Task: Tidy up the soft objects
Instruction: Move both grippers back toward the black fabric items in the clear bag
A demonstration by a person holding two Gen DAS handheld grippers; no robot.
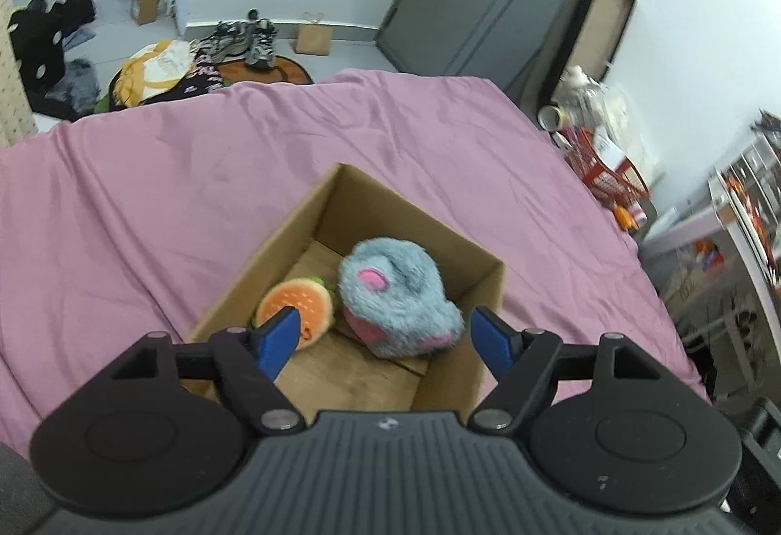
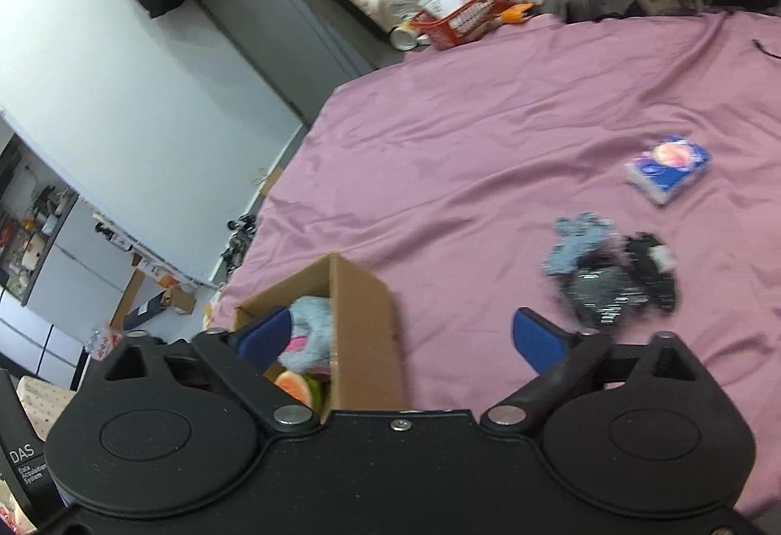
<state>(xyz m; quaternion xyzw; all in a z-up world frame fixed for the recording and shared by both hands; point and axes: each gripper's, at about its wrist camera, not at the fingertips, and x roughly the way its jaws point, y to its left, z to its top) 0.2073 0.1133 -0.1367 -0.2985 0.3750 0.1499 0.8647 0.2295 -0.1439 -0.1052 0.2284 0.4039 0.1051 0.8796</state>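
The left gripper (image 1: 385,332) hangs with jaws apart above a cardboard box (image 1: 481,286) on the pink sheet (image 1: 195,174). Inside lie a fluffy blue plush (image 1: 398,303) and a burger plush (image 1: 305,308), side by side.

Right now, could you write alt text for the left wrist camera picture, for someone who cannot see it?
An open, empty left gripper hovers over a cardboard box on a pink bedsheet. Inside lie a fluffy blue-and-pink plush and an orange burger-like plush. A cluttered room lies beyond.

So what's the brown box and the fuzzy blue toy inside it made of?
The open brown box looks like corrugated cardboard: matte tan walls with thin folded edges. The fuzzy blue-grey toy with pink patches looks like plush fabric, its long shaggy pile standing out at the outline; its filling can't be seen.
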